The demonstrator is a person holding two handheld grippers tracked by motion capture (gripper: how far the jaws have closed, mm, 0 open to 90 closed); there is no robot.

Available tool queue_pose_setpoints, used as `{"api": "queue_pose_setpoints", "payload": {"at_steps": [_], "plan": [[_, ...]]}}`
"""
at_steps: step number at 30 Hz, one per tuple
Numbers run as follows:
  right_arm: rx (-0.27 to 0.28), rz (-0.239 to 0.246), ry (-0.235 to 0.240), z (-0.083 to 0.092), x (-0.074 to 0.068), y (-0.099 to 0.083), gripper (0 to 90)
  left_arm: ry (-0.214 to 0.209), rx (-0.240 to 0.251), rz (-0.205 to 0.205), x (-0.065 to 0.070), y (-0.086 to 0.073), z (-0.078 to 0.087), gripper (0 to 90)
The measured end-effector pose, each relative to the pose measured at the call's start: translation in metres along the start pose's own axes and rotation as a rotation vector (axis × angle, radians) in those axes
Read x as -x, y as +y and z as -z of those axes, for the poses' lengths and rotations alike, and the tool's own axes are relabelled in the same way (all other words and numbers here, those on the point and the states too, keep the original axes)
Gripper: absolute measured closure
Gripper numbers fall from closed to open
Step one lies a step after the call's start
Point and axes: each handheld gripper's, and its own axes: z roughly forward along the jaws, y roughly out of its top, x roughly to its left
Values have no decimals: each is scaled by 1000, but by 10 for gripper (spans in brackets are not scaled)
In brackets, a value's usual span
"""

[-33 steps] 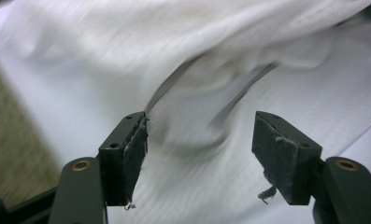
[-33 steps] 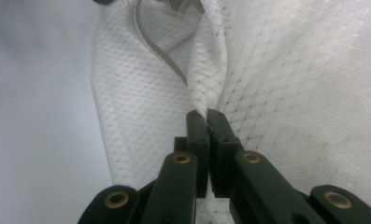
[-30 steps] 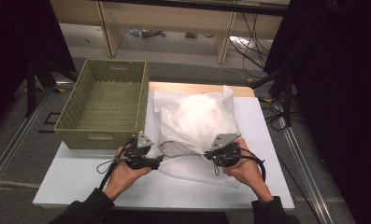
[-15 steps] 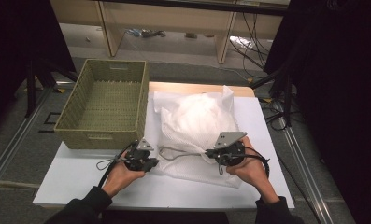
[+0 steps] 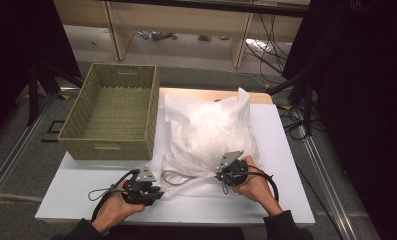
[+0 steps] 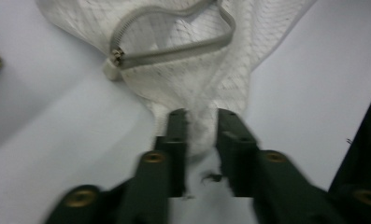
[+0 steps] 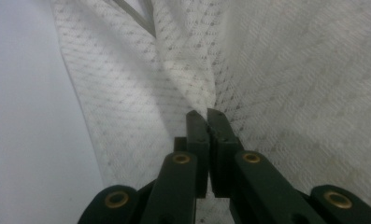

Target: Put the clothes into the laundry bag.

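While the right gripper (image 7: pixel 207 114) pinches the mesh bag (image 5: pixel 211 130), the left gripper's (image 6: pixel 201 114) fingers, just parting, straddle its corner.

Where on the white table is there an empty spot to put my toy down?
Bare table lies in front of the basket, left of the left claw. Another strip runs along the right edge, beside the mesh bag. The middle is crowded by the bag and both claws.

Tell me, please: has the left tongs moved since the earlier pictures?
Yes. The left tongs has moved toward the table's near edge, away from the basket; earlier it was just below the basket's front wall.
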Motion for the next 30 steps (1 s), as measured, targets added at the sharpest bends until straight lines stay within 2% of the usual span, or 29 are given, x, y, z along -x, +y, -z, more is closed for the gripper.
{"api": "queue_pose_setpoints", "payload": {"at_steps": [1, 2, 3, 4, 5, 6, 7, 8, 9, 10, 11, 12, 13, 14, 15, 17, 19, 22, 23, 24, 25, 26, 27, 28, 30], "plan": [[0, -7, -8, 1, 0, -1, 894, 0, 0, 0, 0, 0, 0, 592], [-5, -8, -6, 1, 2, -1, 887, -7, 13, -2, 0, 3, -7, 550], [-5, -8, -6, 1, 2, -1, 887, -7, 13, -2, 0, 3, -7, 543], [-1, -9, -12, -2, 4, -3, 850, 2, 2, -3, 0, 6, -12, 553], [-1, -9, -12, -2, 4, -3, 850, 2, 2, -3, 0, 6, -12, 595], [-14, -29, 0, -2, 3, -2, 824, 3, 6, -34, 0, 9, -14, 595], [-9, -54, 1, -4, 4, -3, 762, 9, 8, -27, -1, 10, -15, 804], [-6, -62, -3, -3, 5, -3, 737, -2, 12, -7, -6, 10, -16, 856], [5, -84, -9, -1, 5, -3, 697, -10, 14, -5, -7, 9, -15, 882], [5, -84, -9, -1, 5, -3, 697, -10, 14, -5, -7, 9, -15, 889], [43, -115, -23, 7, 7, -3, 629, -3, 13, -22, -9, 7, -9, 893], [63, -129, -24, 14, 8, -3, 619, -3, 13, -22, -9, 7, -9, 894], [77, -149, -29, 22, 9, -4, 592, 2, 23, -25, -12, 6, -1, 895], [77, -149, -29, 22, 9, -4, 592, 2, 23, -25, -12, 6, -1, 895], [134, -130, -61, 35, 11, -8, 541, -9, 42, -23, -14, 3, 7, 896], [146, -149, -96, 47, 12, -13, 532, -8, 48, -18, -10, -1, 11, 896], [132, -172, -136, 58, 8, -20, 523, -23, 43, -48, -2, -5, 15, 896], [132, -167, -148, 66, 2, -29, 519, -25, 38, -66, 5, -7, 18, 896], [121, -201, -150, 70, -2, -35, 517, -19, 37, -82, 5, -7, 19, 896], [116, -188, -160, 72, -4, -40, 516, -25, 36, -82, 7, -8, 19, 896], [82, -227, -156, 75, -9, -51, 510, -17, 33, -99, 7, -8, 18, 895], [82, -227, -156, 75, -9, -51, 510, -17, 33, -99, 7, -8, 18, 896], [49, -232, -177, 77, -14, -62, 505, -19, 26, -81, 6, -9, 17, 895], [34, -241, -177, 76, -17, -66, 506, -14, 27, -89, 6, -8, 17, 895], [-9, -260, -149, 69, -21, -75, 505, -21, 29, -99, 4, -7, 17, 894]]}}
